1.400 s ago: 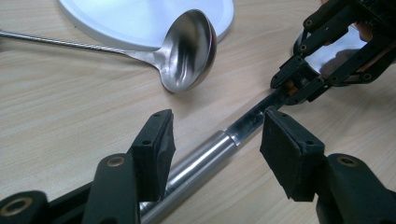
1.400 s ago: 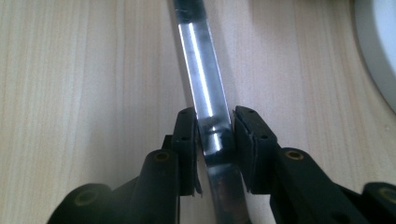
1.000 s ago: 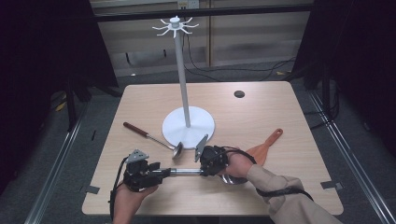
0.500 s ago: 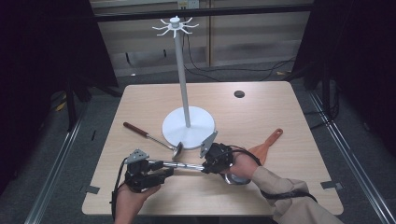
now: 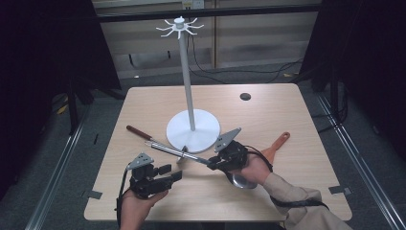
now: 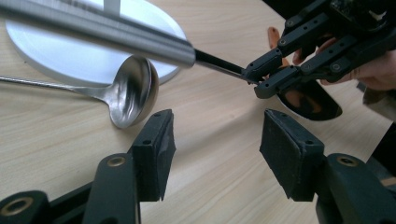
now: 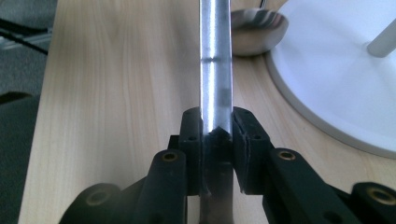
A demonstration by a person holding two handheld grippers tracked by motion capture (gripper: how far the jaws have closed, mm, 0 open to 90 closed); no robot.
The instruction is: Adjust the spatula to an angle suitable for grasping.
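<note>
Clamping the steel utensil [image 5: 179, 153] near its head, the right gripper [image 5: 216, 162] was best kept level (left gripper [image 5: 175, 175] half-open, empty).

A tall white metal stand [image 5: 193, 129] with hooks on top rises mid light wooden bench [image 5: 287, 110]. Just beside its base lies a steel ladle with a brown handle [image 5: 140, 132]; an orange spatula [image 5: 276, 145] lies well apart.

Both grippers are black. The left gripper [image 5: 176, 176] carries a grey three-cornered plate at its eleven o'clock; so does the right gripper [image 5: 208, 164], at one o'clock. Brass-ringed screws stud the jaw arms. A black cable trails over the beige sleeve [image 5: 306, 211].
</note>
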